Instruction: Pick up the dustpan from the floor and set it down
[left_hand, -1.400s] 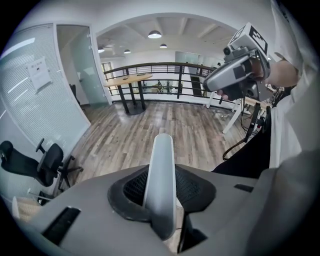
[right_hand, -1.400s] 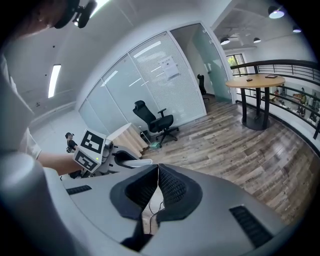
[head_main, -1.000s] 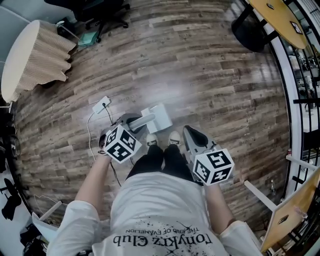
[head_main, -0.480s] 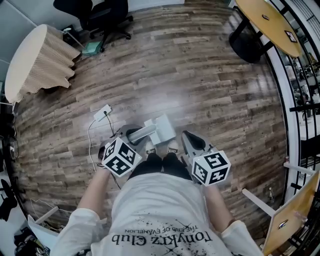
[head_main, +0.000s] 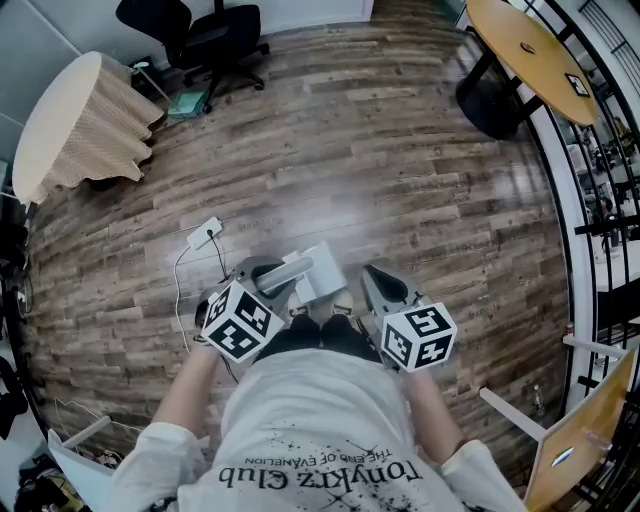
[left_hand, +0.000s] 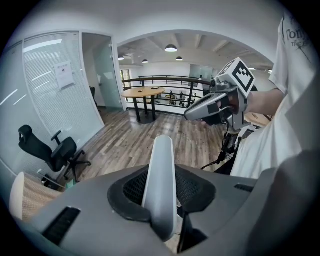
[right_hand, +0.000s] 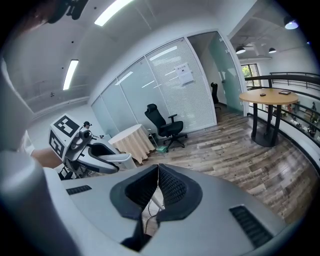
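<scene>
Dustpan (head_main: 322, 268): pale grey-white plastic, a boxy open pan on a long rounded handle (left_hand: 161, 165) of the same colour. Surface is smooth, with no markings visible.

Hard to read:
- Head view: the near end of the handle disappears under the left gripper (head_main: 268, 282). The pan's lower edge overlaps the person's legs (head_main: 320, 335), so this view does not show whether it clears the wooden floor (head_main: 400, 180).
- Left gripper view: only the handle shows (the pan is beyond the handle's far end, out of sight). The handle's lower end drops out of view between the jaws.
- Right gripper view: a short stretch of handle sticks out of the left gripper, and the pan is not seen.

Grip and placement:
- The left gripper's jaws stand partway closed, clamped on the handle. The black mesh pads (left_hand: 131, 186) press on both sides of it.
- The handle runs straight out along the jaws. The pan sits ahead of the tips, just in front of the person's legs.
- The right gripper (head_main: 378, 280) has its jaws closed tip to tip with nothing between them. It sits just beside the pan, on the pan's right, and does not touch it.
</scene>
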